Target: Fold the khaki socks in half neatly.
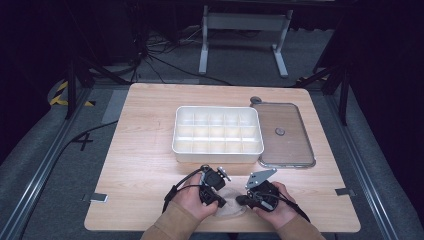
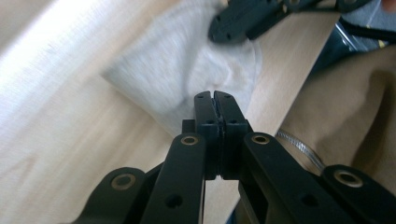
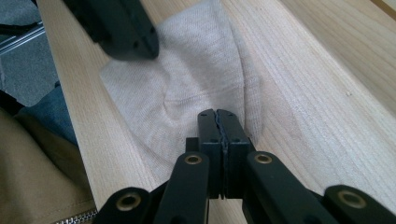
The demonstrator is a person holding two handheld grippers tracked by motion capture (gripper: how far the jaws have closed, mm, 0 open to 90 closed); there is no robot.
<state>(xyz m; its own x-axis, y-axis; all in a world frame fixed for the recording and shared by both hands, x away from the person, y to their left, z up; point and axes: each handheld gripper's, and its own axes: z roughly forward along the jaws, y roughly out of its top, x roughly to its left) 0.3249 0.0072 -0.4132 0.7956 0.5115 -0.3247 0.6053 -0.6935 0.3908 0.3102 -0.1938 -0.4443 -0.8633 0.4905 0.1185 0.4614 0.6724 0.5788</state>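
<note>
One pale cloth (image 3: pixel 187 88), off-white with a fine knitted weave, lying rumpled at the near edge of the wooden table (image 1: pixel 145 150), about midway along that edge and in front of the white compartment tray (image 1: pixel 217 152). Creased across the middle, with one corner running toward the table's near edge; blurred in the left gripper view.

Two grippers meeting over it from either side. Left gripper (image 2: pixel 215 100) held in the left hand (image 1: pixel 192 200), jaws pressed together, tips at the cloth's edge; whether a fold is pinched cannot be told. Right gripper (image 3: pixel 217 116) in the right hand (image 1: pixel 277 205), jaws likewise pressed together over the cloth's near part. Both forearms in tan sleeves, coming in over the near edge, hands close together.
</note>
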